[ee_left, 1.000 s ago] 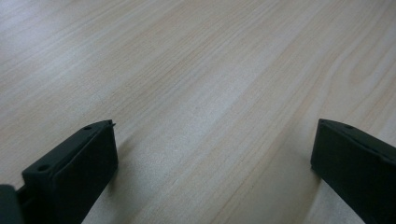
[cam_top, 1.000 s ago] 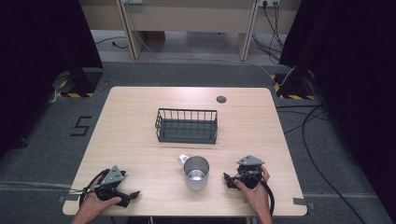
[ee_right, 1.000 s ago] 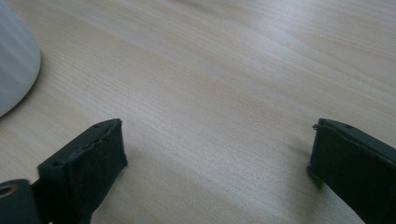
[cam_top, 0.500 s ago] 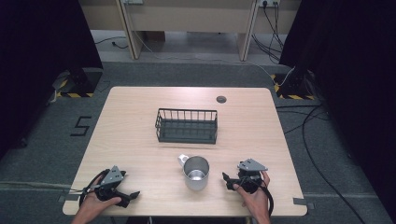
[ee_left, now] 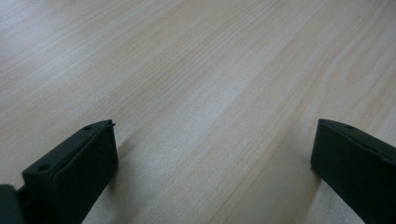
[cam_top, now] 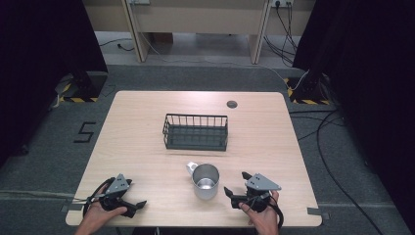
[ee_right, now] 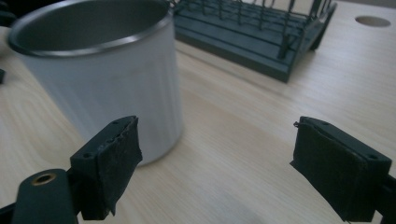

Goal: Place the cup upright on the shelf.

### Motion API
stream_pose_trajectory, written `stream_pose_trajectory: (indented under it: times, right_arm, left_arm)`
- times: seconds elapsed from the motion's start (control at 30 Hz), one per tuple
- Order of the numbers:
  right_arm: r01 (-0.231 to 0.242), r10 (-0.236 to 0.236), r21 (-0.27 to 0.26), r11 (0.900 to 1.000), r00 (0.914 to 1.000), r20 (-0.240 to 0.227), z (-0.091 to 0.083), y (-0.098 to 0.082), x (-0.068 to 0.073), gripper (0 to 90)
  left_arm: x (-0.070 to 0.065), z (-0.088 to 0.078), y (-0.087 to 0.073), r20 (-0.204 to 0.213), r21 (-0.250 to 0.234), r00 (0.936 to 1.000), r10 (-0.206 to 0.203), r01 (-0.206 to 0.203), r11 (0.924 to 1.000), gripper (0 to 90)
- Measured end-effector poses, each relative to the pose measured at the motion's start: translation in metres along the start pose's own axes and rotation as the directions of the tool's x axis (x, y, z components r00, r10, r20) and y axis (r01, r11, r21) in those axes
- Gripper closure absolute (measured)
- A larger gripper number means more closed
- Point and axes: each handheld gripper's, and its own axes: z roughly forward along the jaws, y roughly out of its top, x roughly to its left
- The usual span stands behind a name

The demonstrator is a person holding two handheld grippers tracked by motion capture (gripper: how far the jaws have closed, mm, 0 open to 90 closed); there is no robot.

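- Right gripper [cam_top: 235,182] has edged closer to the cup; its fingers are spread, holding nothing.
- Left gripper [cam_top: 138,208]: fingers spread, empty, on the pale wooden tabletop [cam_top: 132,142].
- Shiny metal cup [cam_top: 205,181]: upright, just left of the right gripper, near the dark wire basket [cam_top: 195,132].

A pale wooden surface [cam_top: 147,122] is filling the middle of the frame. A dark wire basket [cam_top: 195,131] is sitting at its centre. Below it, a metal mug [cam_top: 205,180] is standing upright, its handle pointing to the upper left. The right tongs [cam_top: 237,185] are lying just right of the mug, their jaws standing apart, nothing between them. The left tongs [cam_top: 139,203] are resting at the lower left, well apart from the mug. A small round hole [cam_top: 232,104] is showing near the upper edge.
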Motion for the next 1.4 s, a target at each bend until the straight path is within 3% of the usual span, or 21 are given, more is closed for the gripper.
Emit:
stream_pose_trajectory:
  times: [0.1, 0.17, 0.33, 0.63, 1.17, 1.4]
  right_arm:
    - [0.009, -0.01, -0.029, 1.0, 0.9995, -0.03, -0.002, 0.006, 0.008, 15.1]
    - [0.041, -0.044, -0.047, 0.998, 0.9974, -0.058, -0.004, 0.011, 0.016, 15.0]
    - [0.06, -0.067, -0.081, 0.995, 0.9945, -0.081, -0.006, 0.018, 0.025, 15.0]
    - [0.053, -0.068, -0.123, 0.991, 0.9906, -0.119, -0.002, 0.023, 0.032, 14.9]
    - [0.081, -0.101, -0.146, 0.986, 0.9857, -0.135, 0.02, 0.031, 0.044, 14.0]
    - [0.077, -0.098, -0.158, 0.984, 0.9871, -0.126, 0.029, 0.034, 0.049, 8.5]
  left_arm:
    - [0.0, 0.0, 0.0, 0.0, 0.0, 1.0, 0.0, 0.0, 1.0, 0.0]
    - [0.0, 0.0, 0.0, 0.0, 0.0, 1.0, 0.0, 0.0, 1.0, 0.0]
    - [0.0, 0.0, 0.0, 0.0, 0.0, 1.0, 0.0, 0.0, 1.0, 0.0]
    - [0.0, 0.0, 0.0, 0.0, 0.0, 1.0, 0.0, 0.0, 1.0, 0.0]
    - [0.0, 0.0, 0.0, 0.0, 0.0, 1.0, 0.0, 0.0, 1.0, 0.0]
    - [0.0, 0.0, 0.0, 0.0, 0.0, 1.0, 0.0, 0.0, 1.0, 0.0]
